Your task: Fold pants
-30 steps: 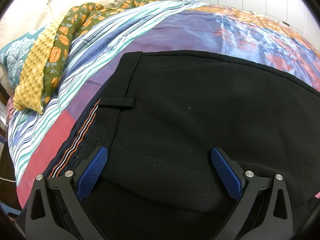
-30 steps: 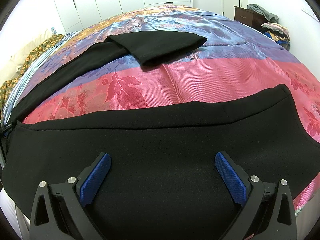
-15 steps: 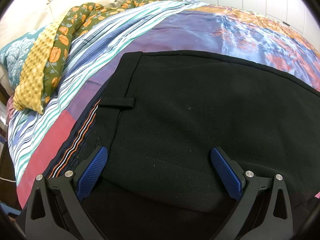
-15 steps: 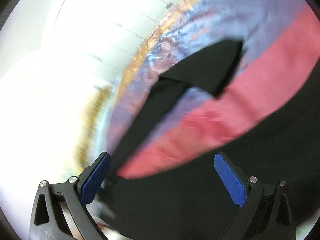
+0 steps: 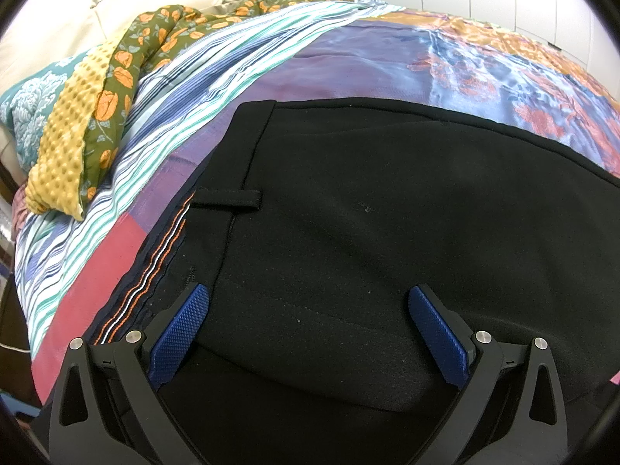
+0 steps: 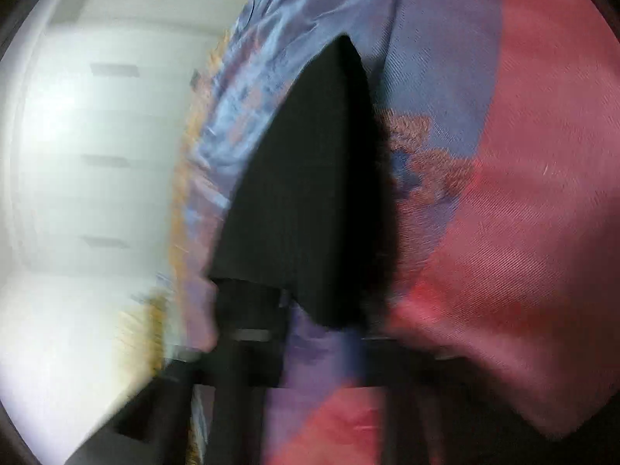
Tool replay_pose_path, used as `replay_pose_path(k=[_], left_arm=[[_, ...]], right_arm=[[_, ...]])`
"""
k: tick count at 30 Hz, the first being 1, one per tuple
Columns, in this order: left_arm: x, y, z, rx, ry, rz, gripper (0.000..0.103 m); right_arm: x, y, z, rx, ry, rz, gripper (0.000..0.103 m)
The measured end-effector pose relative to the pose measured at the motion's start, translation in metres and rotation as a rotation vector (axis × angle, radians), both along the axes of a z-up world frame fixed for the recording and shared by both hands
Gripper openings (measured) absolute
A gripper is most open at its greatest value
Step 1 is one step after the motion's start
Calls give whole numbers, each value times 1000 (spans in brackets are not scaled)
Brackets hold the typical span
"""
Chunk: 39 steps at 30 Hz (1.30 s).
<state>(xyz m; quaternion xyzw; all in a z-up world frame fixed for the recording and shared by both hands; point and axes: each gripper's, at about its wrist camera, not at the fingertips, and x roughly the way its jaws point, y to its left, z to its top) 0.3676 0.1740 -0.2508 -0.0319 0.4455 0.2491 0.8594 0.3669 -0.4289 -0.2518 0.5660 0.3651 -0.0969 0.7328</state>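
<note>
Black pants (image 5: 368,224) lie flat on the bed, waistband with a belt loop (image 5: 228,199) toward the left. My left gripper (image 5: 306,333) is open just above the seat of the pants, blue pads (image 5: 180,333) wide apart, holding nothing. The right wrist view is heavily motion-blurred and rotated: a folded black pant leg end (image 6: 306,193) lies on the quilt ahead. The right gripper's fingers are smeared dark shapes at the bottom and their state is unreadable.
The bed carries a satin quilt (image 5: 484,66) in purple, blue, orange and red (image 6: 523,213). A striped sheet (image 5: 217,73), a floral green blanket (image 5: 162,35) and yellow dotted blanket (image 5: 66,143) lie at the left. White wardrobe doors (image 6: 89,155) stand behind.
The left gripper has not moved. The right gripper has swung fast away from the near pant leg and rotated, now facing the far folded leg end.
</note>
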Motion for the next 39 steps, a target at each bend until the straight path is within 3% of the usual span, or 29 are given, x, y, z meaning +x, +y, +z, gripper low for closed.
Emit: replay_pose_path(k=[3,8,13,15,16,17,18,19,20,23,25,28,29,31,32,33,35,36,39], left_arm=[[0,0,-1,-1,-1,0,103],[0,0,-1,-2,-1,0,103],[0,0,-2,2,1,0,103],[0,0,-2,3,1,0,103],[0,0,-2,3,1,0,103],[0,0,-2,3,1,0,103],[0,0,-2,2,0,0,103],[0,0,-2,1,0,0,103],[0,0,-2,2,0,-1,103],[0,0,-2,1,-1,-1,103],[0,0,-2,1,-2,-1,103],[0,0,-2,2,-2,-1,103],[-1,0,-2,1,-2,-1,103],[-1,0,-2,2,-3,-1,103],[-1,0,-2,3,-3,-1,103],[-1,-1,-2,3,-2,-1,103],[-1,-1,-2,1,-1,-1,103],[-1,-1,-2,1,-1,-1,103],[-1,-1,-1,1,6,1,102]], right_arm=[[-6,-7,31,-101,-63,68,6],[-41,-18,80,-189,-157,158,1],[-98,-15,106,-237,-207,227,1],[-115,-12,102,-220,-196,260,2],[-120,-9,96,-206,-173,274,7],[-123,-7,92,-194,-157,283,27],[-120,-2,86,-179,-148,290,63],[-115,2,81,-169,-154,287,77],[-106,6,76,-153,-178,281,83],[-59,18,46,19,-237,275,83],[-28,14,16,131,-197,173,83],[-9,-7,-15,170,-135,-77,81],[-8,-14,-20,179,-141,-152,74],[-10,-26,-26,172,-93,-248,45],[-9,-31,-27,146,-16,-244,13],[-9,-33,-25,122,11,-223,13],[-9,-34,-3,9,-17,-121,13],[-11,-29,21,-81,-64,-11,13],[-45,-12,77,-223,-192,184,12]])
